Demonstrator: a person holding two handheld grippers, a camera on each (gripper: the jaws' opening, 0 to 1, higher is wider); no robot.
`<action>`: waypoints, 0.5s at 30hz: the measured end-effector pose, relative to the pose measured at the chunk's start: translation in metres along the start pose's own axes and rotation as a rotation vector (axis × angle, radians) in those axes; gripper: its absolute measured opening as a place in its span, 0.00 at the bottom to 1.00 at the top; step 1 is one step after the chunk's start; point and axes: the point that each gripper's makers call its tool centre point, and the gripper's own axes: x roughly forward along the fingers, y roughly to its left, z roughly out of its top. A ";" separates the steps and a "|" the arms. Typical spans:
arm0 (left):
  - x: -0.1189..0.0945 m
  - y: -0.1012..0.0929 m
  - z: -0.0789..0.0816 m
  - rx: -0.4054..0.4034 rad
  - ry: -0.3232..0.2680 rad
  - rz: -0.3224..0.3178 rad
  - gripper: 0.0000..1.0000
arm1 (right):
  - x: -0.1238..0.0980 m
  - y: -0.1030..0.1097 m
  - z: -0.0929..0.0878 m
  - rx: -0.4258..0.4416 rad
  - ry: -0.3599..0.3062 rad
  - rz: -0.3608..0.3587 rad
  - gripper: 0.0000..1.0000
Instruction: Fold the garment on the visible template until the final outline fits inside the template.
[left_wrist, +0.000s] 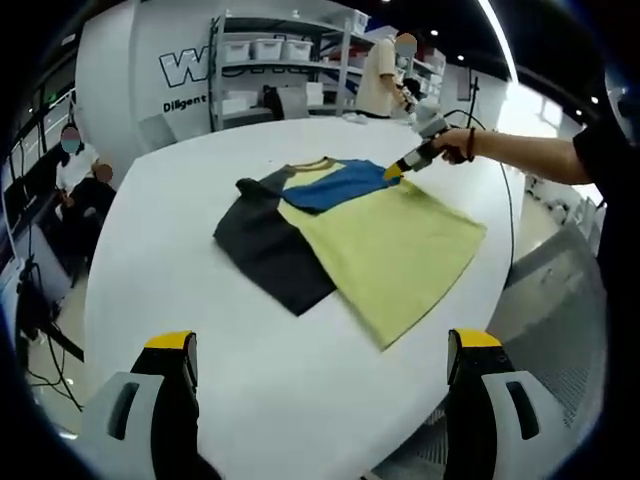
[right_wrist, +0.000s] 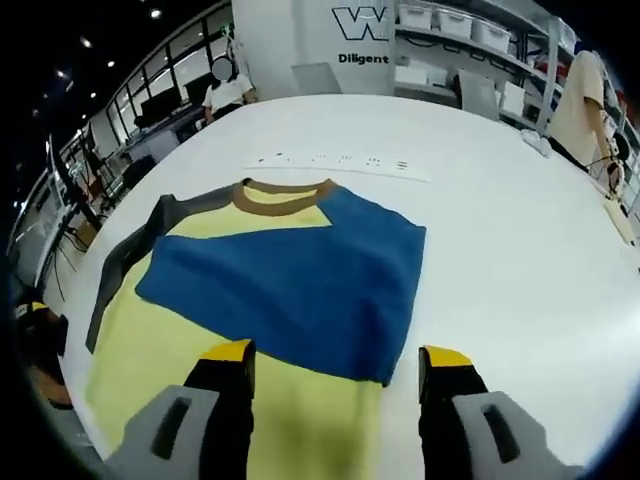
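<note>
The garment (left_wrist: 350, 235), a shirt in yellow, blue and dark grey with a brown collar (right_wrist: 285, 197), lies flat on the white counter (left_wrist: 200, 330). In the left gripper view it sits well ahead of the left claw (left_wrist: 320, 375), between its two jaws, which stand wide apart with nothing between them. The grey sleeve part (left_wrist: 270, 250) is folded across the near left side and the blue sleeve (right_wrist: 300, 285) lies over the upper chest.

In the right gripper view the right claw (right_wrist: 335, 365) hovers just at the lower edge of the blue sleeve; its yellow-tipped jaws are spread, and whether they touch the cloth cannot be told. In the left gripper view that same claw, held by a person's hand (left_wrist: 455, 142), reaches in from the right to the blue sleeve's edge.

Beyond the collar, a thin white strip with small marks (right_wrist: 340, 162) lies on the counter. Further off stand shelves with white bins (left_wrist: 265, 60) and a wall sign (right_wrist: 365, 25). A person in a pale shirt (left_wrist: 380, 75) stands at the far side of the counter, and seated people (left_wrist: 75, 170) are at the left.
</note>
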 end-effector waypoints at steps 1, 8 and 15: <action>0.000 0.000 0.000 0.001 0.000 0.000 0.99 | -0.003 0.004 0.001 -0.003 -0.007 0.010 0.68; -0.001 0.004 0.001 0.005 0.002 0.008 0.99 | -0.014 0.016 0.004 -0.016 -0.037 0.046 0.80; -0.002 0.003 0.003 0.005 -0.001 0.011 0.99 | -0.026 0.029 0.002 -0.042 -0.055 0.076 0.89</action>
